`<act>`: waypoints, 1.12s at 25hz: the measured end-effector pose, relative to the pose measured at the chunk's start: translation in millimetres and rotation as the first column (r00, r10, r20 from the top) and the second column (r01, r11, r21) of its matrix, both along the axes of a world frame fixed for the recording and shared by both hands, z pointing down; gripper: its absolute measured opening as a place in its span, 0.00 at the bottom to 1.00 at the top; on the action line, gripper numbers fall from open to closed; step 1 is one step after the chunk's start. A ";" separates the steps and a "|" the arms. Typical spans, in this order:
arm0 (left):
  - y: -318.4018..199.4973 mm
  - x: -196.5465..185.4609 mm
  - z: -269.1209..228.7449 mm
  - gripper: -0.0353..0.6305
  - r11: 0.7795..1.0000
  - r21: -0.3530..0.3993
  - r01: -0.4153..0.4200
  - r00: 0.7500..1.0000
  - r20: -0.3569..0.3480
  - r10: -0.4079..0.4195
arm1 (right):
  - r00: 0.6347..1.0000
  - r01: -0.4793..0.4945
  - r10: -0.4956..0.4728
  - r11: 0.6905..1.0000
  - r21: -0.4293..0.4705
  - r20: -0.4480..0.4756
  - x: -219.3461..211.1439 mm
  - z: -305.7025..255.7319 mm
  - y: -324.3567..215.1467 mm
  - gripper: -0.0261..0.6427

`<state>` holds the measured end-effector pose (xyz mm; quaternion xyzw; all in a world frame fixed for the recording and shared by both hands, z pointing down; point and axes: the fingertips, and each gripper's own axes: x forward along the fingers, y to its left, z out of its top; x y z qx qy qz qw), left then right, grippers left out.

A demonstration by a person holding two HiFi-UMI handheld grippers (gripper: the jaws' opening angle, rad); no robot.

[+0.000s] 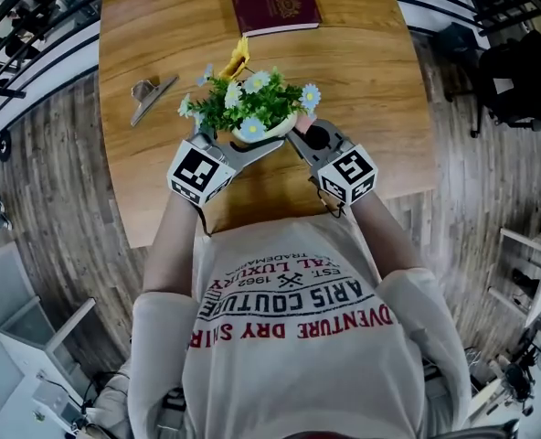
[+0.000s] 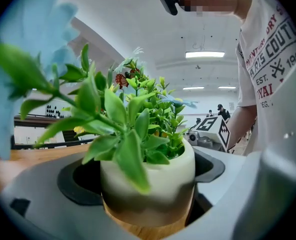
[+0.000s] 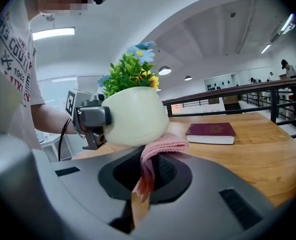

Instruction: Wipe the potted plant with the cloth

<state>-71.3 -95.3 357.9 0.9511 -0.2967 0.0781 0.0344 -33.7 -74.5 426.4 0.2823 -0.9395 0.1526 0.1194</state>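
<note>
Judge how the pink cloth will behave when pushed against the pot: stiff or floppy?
Probably floppy: the cloth folds and droops where it leaves the right tool, so it should mould to the pot rather than shove it. Its woven-looking texture suggests it is light and not slippery.

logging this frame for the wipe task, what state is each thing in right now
potted plant: upright on the table, pot clamped by the left gripper
left gripper: shut on the pot
right gripper: shut on the cloth
cloth: bunched, pressed against the pot's lower side
book: closed, lying flat
metal object: lying on the table, apart from the plant, untouched
</note>
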 end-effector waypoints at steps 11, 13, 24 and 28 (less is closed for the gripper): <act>-2.3 25.6 25.3 0.87 1.000 0.018 0.006 1.000 0.028 -0.007 | 0.980 -0.191 0.188 0.981 -0.043 -0.061 60.6 21.1 -40.5 0.09; -3.4 32.4 33.1 0.87 1.000 0.004 0.009 0.999 0.031 -0.010 | 0.972 -0.222 0.217 0.974 -0.049 -0.086 73.6 28.1 -45.1 0.10; 7.0 80.7 104.4 0.87 0.999 -0.050 -0.019 0.992 0.122 0.025 | 0.942 -0.317 0.314 0.948 -0.009 -0.122 141.3 43.1 -79.3 0.09; 9.8 95.4 130.9 0.87 0.997 -0.071 -0.017 0.992 0.124 0.026 | 0.938 -0.318 0.316 0.948 0.010 -0.143 157.3 52.0 -84.3 0.09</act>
